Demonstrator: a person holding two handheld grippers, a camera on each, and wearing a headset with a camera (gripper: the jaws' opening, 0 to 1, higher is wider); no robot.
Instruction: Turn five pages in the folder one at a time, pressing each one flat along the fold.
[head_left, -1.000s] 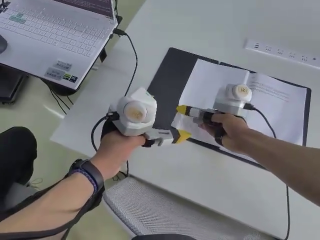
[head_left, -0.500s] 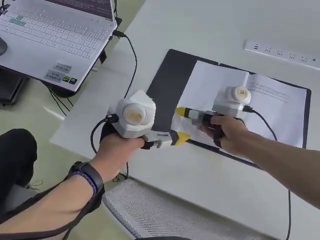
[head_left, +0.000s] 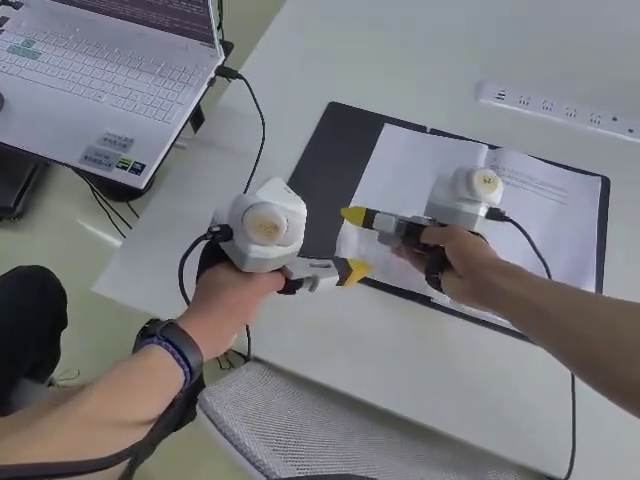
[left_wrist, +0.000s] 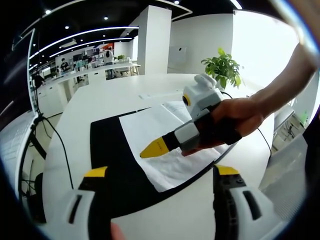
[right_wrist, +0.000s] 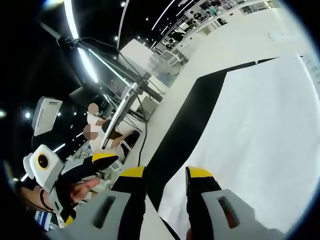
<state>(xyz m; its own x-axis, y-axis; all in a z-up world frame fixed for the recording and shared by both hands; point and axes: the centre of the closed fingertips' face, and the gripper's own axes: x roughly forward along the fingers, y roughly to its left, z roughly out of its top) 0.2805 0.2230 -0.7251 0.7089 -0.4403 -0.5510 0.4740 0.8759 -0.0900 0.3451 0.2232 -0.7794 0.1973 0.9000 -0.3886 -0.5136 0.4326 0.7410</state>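
Note:
An open black folder (head_left: 335, 170) lies on the white table (head_left: 420, 60), with a blank white page (head_left: 410, 175) on its left half and a printed page (head_left: 550, 210) on its right. My right gripper (head_left: 355, 215) hovers over the blank page's left edge near its lower corner. Its jaws stand a narrow gap apart (right_wrist: 166, 174), and the page edge (right_wrist: 165, 197) shows through that gap. My left gripper (head_left: 355, 270) hangs off the table's front edge, just below the folder. It is wide open (left_wrist: 161, 172) and empty, pointing at the right gripper (left_wrist: 155, 146).
An open laptop (head_left: 100, 80) sits at the far left, with a black cable (head_left: 255, 120) running past the folder. A white power strip (head_left: 560, 105) lies at the back right. A mesh chair seat (head_left: 300, 420) is below the table's front edge.
The whole view shifts slightly. My right gripper's tip has edged a little left over the page's edge. The left gripper holds its place.

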